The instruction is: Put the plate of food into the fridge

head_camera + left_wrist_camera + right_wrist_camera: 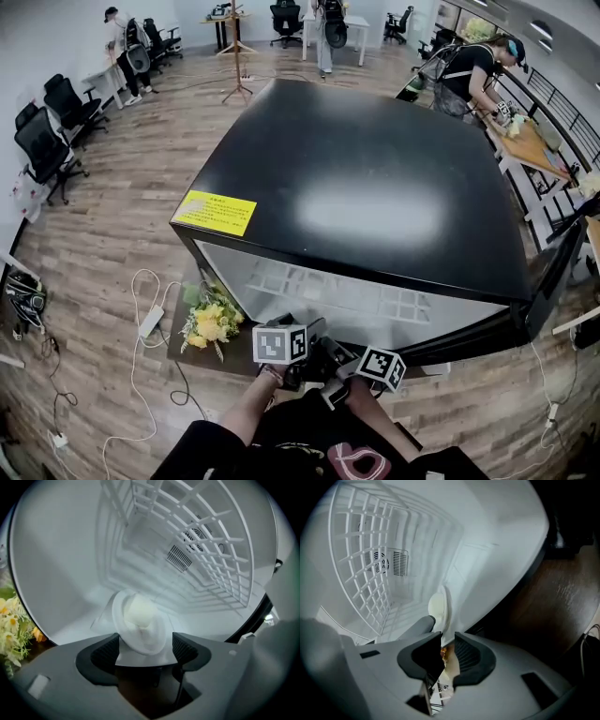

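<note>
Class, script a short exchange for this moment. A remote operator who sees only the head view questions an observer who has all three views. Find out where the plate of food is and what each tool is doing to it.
Operator: My head view shows the big black fridge from above, but no plate. Where is it?
Observer: The round white plate of pale food is at the front of the fridge's white interior. It sits between the jaws of the left tool, which stand wide apart and do not press on it.
Operator: So what is holding it?
Observer: The right tool is. In the right gripper view, its jaws are shut on the plate's rim, seen edge-on.
</note>
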The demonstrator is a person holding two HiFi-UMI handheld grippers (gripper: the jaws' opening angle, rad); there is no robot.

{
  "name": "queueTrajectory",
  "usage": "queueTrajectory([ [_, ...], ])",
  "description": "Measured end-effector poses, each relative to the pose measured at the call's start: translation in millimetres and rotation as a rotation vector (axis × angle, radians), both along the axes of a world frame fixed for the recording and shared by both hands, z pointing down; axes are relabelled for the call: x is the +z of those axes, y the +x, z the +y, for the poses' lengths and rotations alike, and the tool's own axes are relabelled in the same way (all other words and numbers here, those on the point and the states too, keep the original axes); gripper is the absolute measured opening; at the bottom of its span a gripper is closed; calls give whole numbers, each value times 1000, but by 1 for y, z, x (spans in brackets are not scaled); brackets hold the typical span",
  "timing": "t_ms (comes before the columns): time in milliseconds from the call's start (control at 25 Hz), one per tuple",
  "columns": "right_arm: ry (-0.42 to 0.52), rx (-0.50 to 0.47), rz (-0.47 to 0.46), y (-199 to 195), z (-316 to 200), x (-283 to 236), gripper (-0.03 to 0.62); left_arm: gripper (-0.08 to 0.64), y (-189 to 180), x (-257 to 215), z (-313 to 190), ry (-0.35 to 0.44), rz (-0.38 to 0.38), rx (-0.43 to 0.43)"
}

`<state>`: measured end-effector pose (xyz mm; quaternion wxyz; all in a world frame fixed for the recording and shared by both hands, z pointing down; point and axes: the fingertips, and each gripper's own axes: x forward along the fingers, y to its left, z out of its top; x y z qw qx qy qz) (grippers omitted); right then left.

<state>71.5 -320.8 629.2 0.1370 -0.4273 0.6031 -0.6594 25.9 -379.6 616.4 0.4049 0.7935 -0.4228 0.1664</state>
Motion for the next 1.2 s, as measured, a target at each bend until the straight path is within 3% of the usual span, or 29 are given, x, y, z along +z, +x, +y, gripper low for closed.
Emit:
queueTrajectory([
  [560,78,-2,64,-9,26,-11,105,351,-14,-5,27,76,-50,22],
  [760,124,-22,161,-8,43,-16,118,350,-17,-18,50,170,-56,56],
  [1200,219,-72,424,-14,89,-25,122,348,-36,-12,124,144,-22,64],
])
